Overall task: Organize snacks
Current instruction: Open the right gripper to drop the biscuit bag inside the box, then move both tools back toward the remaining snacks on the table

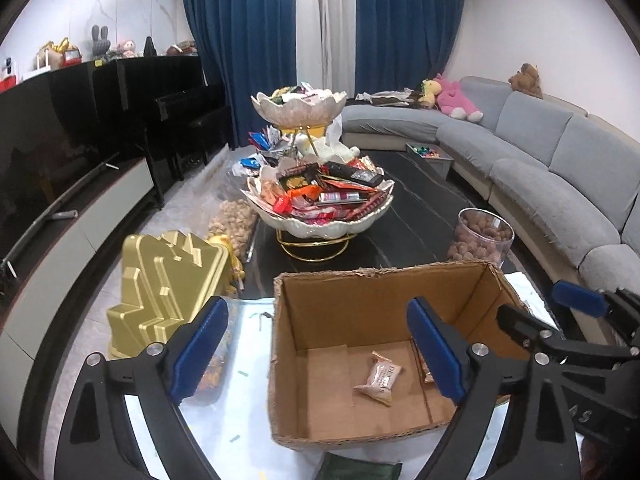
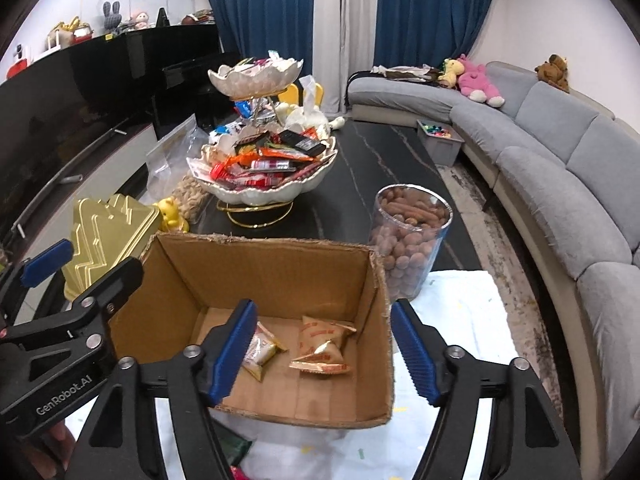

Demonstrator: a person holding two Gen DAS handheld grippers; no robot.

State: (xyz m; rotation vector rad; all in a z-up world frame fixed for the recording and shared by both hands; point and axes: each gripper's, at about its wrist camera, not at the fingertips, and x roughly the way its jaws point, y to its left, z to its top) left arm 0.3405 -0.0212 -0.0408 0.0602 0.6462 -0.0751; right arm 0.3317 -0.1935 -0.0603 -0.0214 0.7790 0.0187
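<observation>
- Left gripper [image 1: 318, 354] hangs with its jaws wide apart and nothing between them, poised over the near left wall of the cardboard box [image 1: 320, 304]
- Right gripper [image 2: 322, 350] is likewise spread open and empty, its left pad inside the box mouth and its right pad outside the right wall
- On the box floor lie wrapped snacks: a pale pillow packet [image 1: 378, 378] and two gold triangular pouches [image 2: 324, 344] just beside it, none of them touched by either gripper
- These packets look light, crinkly and air-filled; I judge the film slippery and the contents crushable, so a gentle pinch across the flat middle or a crimped end seam seems safest
- The box is open-topped with ragged cut edges; it looks stiff but light, likely to slide on the white cloth [image 2: 460, 308] if nudged
- Beyond it, the two-tier shell bowl stand [image 1: 320, 216] holds a heaped pile of loose wrappers; the ceramic looks fragile, so take packets from the top of the heap
- A clear tub of nuts [image 2: 408, 236] stands just beside the box's right far corner, a gold tin [image 1: 168, 280] to its left
</observation>
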